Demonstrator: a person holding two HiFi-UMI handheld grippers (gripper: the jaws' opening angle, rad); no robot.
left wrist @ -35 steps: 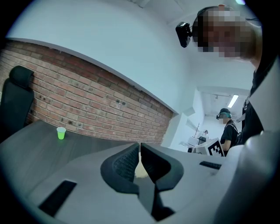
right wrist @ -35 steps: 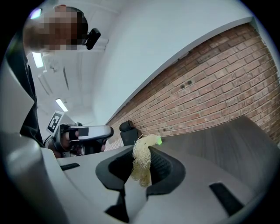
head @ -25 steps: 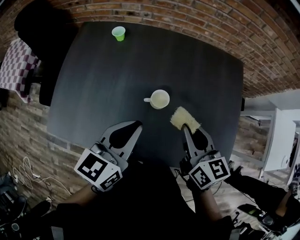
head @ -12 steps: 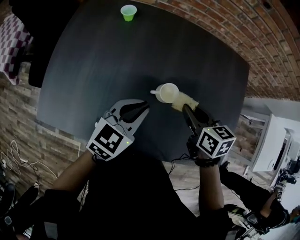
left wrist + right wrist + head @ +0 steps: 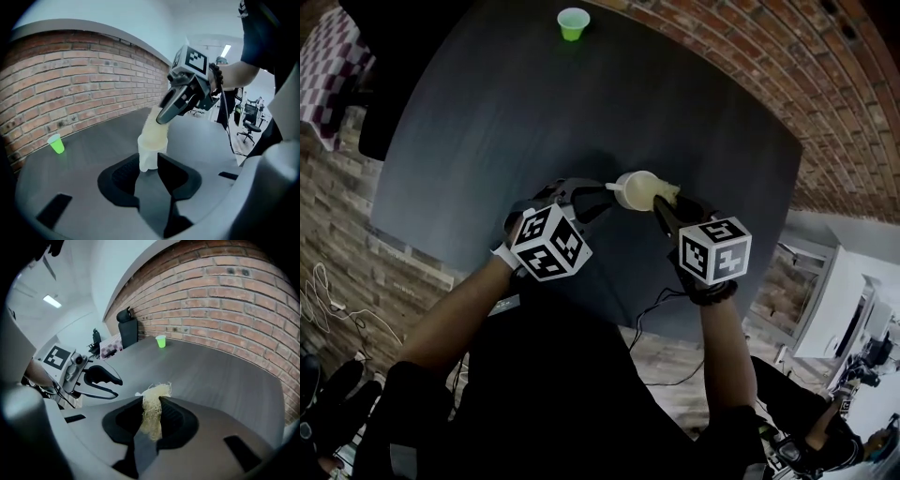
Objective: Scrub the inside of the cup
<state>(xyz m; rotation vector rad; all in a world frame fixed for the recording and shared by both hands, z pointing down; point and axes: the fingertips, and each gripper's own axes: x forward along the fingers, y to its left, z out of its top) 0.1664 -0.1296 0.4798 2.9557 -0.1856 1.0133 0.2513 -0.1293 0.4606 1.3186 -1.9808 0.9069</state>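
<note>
A white cup (image 5: 636, 190) stands on the dark table (image 5: 487, 141), its handle pointing left. My left gripper (image 5: 598, 195) is shut on the cup (image 5: 149, 159) at the handle side, a jaw on each side. My right gripper (image 5: 660, 206) is shut on a pale yellow loofah (image 5: 152, 414), which it holds tilted down from the right. The loofah (image 5: 156, 129) dips into the cup's mouth and hides the inside. In the right gripper view the cup is almost wholly hidden behind the loofah and the jaws.
A small green cup (image 5: 573, 22) stands at the table's far edge near the brick wall (image 5: 825, 84). A black chair with a checked cloth (image 5: 328, 66) sits at the far left. Cables (image 5: 323, 300) lie on the floor to the left.
Both grippers moved forward to the cup. The left one went from open to shut on the cup. The right one carried the loofah from beside the cup into its mouth.
</note>
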